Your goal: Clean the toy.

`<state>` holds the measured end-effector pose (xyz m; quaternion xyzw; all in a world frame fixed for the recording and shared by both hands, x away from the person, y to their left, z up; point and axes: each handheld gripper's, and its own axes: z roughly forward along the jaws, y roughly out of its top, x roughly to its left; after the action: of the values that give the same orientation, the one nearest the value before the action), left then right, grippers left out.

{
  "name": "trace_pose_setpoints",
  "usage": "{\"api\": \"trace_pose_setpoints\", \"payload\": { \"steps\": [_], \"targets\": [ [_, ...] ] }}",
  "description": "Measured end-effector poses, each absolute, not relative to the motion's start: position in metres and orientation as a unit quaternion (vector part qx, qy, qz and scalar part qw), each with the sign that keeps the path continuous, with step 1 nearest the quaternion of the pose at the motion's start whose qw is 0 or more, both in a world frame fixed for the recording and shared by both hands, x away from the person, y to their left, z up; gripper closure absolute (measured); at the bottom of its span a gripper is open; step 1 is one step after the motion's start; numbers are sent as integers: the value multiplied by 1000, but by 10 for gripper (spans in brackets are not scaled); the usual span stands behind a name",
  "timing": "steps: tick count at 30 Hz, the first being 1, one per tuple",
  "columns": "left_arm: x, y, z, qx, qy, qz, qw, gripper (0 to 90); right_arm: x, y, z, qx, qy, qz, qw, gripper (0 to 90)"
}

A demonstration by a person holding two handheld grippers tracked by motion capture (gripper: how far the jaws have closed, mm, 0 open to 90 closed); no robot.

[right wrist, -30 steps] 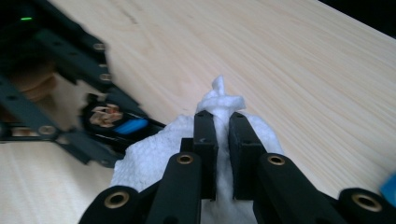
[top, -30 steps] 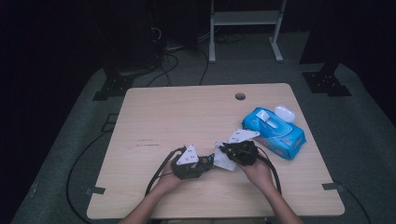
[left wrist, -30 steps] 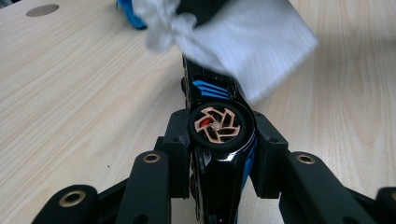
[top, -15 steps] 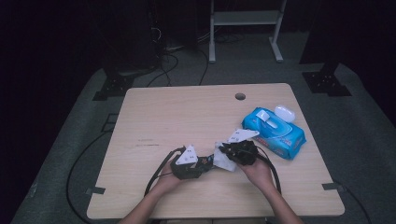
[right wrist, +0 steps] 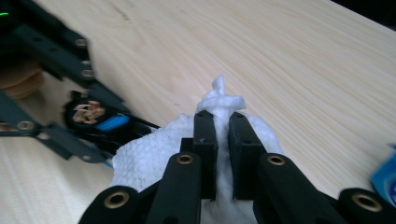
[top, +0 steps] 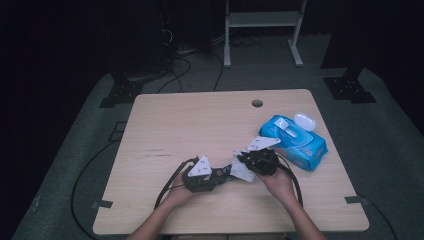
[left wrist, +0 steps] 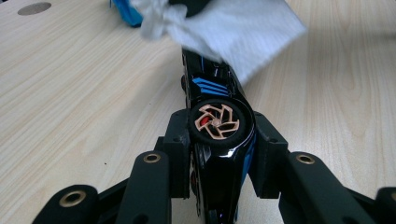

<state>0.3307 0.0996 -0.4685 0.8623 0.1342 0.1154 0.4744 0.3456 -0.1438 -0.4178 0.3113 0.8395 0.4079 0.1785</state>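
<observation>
We are looking at lab-like recording room: light wooden table (top: 200,130) standing on grey carpet (top: 90,150), black cables (top: 195,55) trailing, white metal stand (top: 262,25) behind.

Light wooden table (top: 200,125), grain running clean across it, 1 round cable hole (top: 257,103) near the far edge. On its right side lies a blue wipes pack (top: 295,141), and just beyond it sits a small white case (top: 304,120), touching the pack's far corner.
</observation>
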Motion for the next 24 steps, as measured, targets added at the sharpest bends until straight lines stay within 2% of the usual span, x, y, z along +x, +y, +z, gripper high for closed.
{"api": "trace_pose_setpoints", "payload": {
  "steps": [8,15,24],
  "targets": [
    [331,100,-469,862,133,113,476,646,342,-134,-418,294,842,428,144,826],
    [331,101,-469,863,130,111,475,655,348,-153,-419,329,831,419,159,827],
    [330,101,-468,865,127,114,473,656,341,-135,-417,292,848,415,156,825]
  ]
}}
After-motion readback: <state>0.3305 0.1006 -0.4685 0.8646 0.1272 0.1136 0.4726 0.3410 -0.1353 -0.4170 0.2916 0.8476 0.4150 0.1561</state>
